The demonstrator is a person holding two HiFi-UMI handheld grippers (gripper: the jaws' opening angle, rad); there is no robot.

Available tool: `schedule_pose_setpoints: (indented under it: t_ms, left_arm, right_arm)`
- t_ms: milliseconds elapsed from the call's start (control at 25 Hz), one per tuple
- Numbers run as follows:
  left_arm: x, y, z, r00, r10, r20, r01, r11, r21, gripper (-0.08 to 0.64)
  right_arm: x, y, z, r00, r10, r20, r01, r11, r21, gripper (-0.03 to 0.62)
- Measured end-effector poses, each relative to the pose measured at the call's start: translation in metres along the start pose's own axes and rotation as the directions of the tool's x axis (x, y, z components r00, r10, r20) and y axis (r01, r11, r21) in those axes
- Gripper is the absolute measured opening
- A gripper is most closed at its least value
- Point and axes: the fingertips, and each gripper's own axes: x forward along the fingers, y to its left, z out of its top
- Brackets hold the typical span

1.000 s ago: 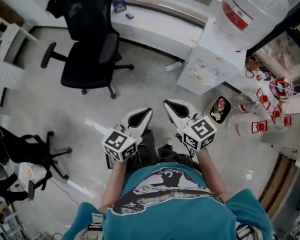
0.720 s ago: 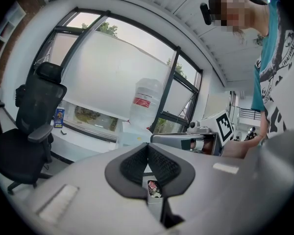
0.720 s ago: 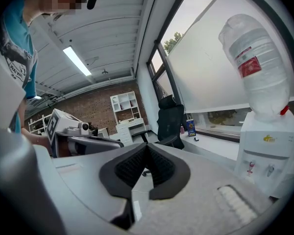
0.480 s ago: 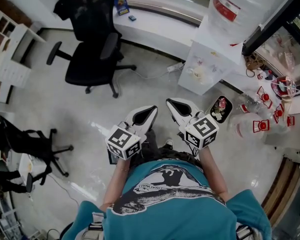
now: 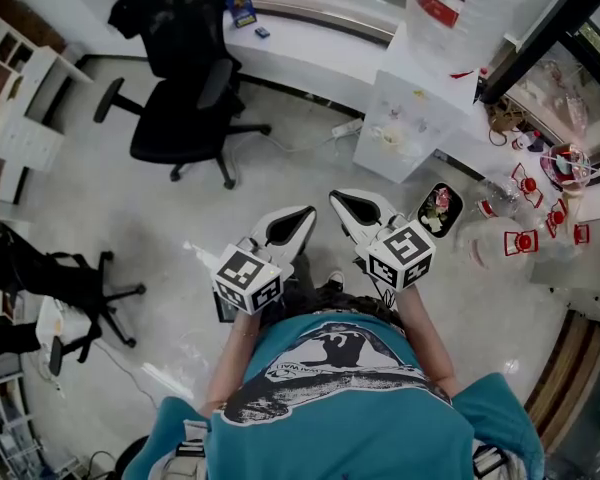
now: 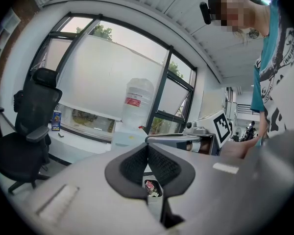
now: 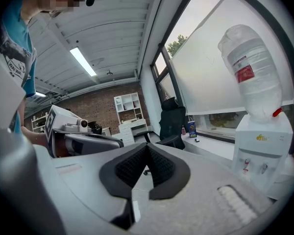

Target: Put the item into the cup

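Both grippers are held side by side in front of the person's chest, above the floor. In the head view my left gripper point(image 5: 304, 212) is shut with nothing between its jaws, and my right gripper point(image 5: 336, 200) is shut and empty too. The left gripper view looks along closed jaws point(image 6: 148, 146) toward the water dispenser point(image 6: 130, 136). The right gripper view, past its closed jaws point(image 7: 147, 146), shows a black office chair point(image 7: 172, 124). I cannot single out a cup or an item; small red-and-white things point(image 5: 540, 218) lie on a surface at the far right.
A water dispenser point(image 5: 410, 118) with a large bottle point(image 5: 445, 3) stands ahead right, a black bin point(image 5: 440, 211) of rubbish beside it. A black office chair point(image 5: 185, 88) stands ahead left by a white counter point(image 5: 300, 48). Another chair point(image 5: 55, 278) is at left.
The head view has shifted a little, so the dispenser and chair sit slightly differently in frame. Both grippers keep the same pose in front of the body, still shut.
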Motion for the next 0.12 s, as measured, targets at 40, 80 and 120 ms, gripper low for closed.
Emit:
schedule_pose_setpoints:
  t_ms: [40, 80, 120]
  left_arm:
    - [0.0, -0.0025, -0.0007, 1.0, 0.001, 0.0, -0.001, 1.0, 0.0, 0.0]
    - [0.0001, -0.005, -0.0014, 1.0, 0.001, 0.0, -0.001, 1.0, -0.001, 0.0]
    - [0.0002, -0.0076, -0.0021, 1.0, 0.001, 0.001, -0.001, 1.0, -0.002, 0.0]
  right_arm:
    - [-0.0023, 0.0001, -0.0005, 1.0, 0.0, -0.001, 0.0, 1.0, -0.002, 0.002]
    - [-0.0046, 0.0003, -0.0011, 1.0, 0.0, -0.003, 0.0, 1.0, -0.004, 0.002]
    - [-0.007, 0.0006, -0.0017, 1.0, 0.0, -0.005, 0.0, 1.0, -0.005, 0.002]
